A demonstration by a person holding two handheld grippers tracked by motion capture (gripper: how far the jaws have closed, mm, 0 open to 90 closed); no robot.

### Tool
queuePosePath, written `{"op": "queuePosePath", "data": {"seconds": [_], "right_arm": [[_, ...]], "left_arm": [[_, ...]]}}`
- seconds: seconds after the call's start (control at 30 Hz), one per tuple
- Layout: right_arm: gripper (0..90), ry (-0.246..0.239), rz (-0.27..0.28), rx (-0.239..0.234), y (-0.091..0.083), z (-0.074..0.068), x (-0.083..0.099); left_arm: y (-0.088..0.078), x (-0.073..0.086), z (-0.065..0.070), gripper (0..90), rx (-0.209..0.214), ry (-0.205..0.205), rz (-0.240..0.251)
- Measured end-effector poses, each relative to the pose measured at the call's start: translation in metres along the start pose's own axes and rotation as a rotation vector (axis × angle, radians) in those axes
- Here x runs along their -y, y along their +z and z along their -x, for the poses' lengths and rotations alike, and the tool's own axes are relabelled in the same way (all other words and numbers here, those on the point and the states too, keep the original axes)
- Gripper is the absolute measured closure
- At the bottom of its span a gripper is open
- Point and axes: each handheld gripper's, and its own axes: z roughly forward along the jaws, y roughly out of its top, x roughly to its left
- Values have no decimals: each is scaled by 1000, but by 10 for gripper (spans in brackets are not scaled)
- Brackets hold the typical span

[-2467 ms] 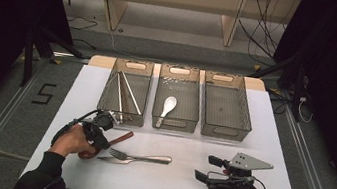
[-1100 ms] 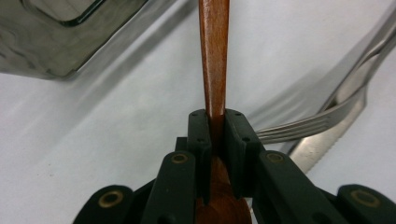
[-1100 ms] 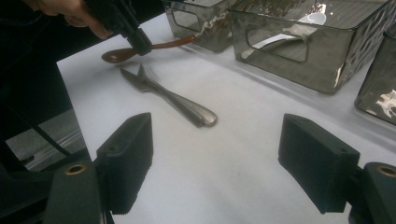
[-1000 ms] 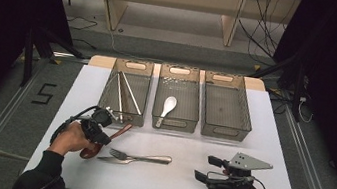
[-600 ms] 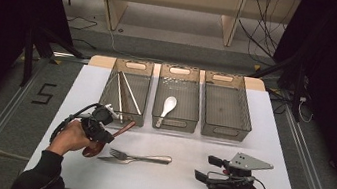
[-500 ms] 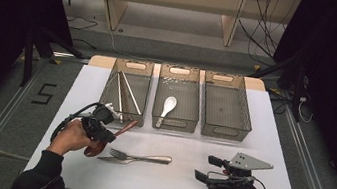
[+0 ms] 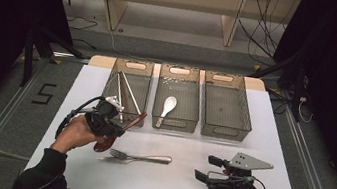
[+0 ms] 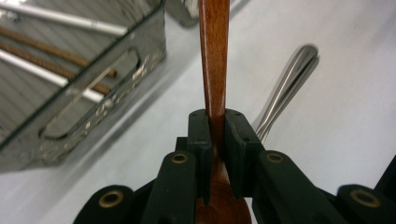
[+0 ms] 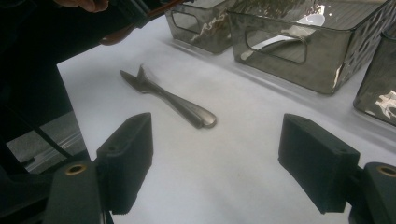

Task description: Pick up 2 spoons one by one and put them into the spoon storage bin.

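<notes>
We see three grey see-thru bins in a row at the far side of the white table point(image 7: 81, 86). The left bin point(image 7: 131, 66) holds a few long sticks, some metal and some brown, lying at angles; in the left gripper view they show thru its wall w/ the handle slot. The middle bin point(image 7: 174, 120) holds a white spoon point(image 7: 168, 106), bowl toward the far end. The right bin point(image 7: 229, 78) has only its mesh floor showing. On the bare table in front lies a metal fork point(image 7: 139, 157), tines to the left. Our left gripper point(image 7: 110, 127) sits just in front of the left bin, jaws clamped tight on a wooden spoon point(image 8: 214, 60) near where handle meets bowl; the handle points up toward the bin corner, bowl hangs low above the table. Our right gripper point(image 7: 208, 169) rests at the near right, jaws wide apart w/ nothing between them, fork well ahead of it. Only writing: a "5" point(image 7: 44, 93) marked on the floor, left of the table.
</notes>
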Motion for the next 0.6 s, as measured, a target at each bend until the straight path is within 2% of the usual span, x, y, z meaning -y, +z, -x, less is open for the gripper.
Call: {"op": "queuePosePath", "data": {"seconds": [0.07,0.3,0.43,0.47,0.6], "right_arm": [[270,0,-1,0,0,0,0],[270,1,0,0,0,0,0],[270,2,1,-1,0,0,0],[270,3,2,-2,0,0,0],[270,2,3,-1,0,0,0]], "left_arm": [[-1,-4,0,812,16,1,11],[1,-20,2,812,26,-6,54],[2,-32,3,812,28,4,84],[2,-35,3,812,31,-12,107],[2,-47,1,811,44,-29,162]]}}
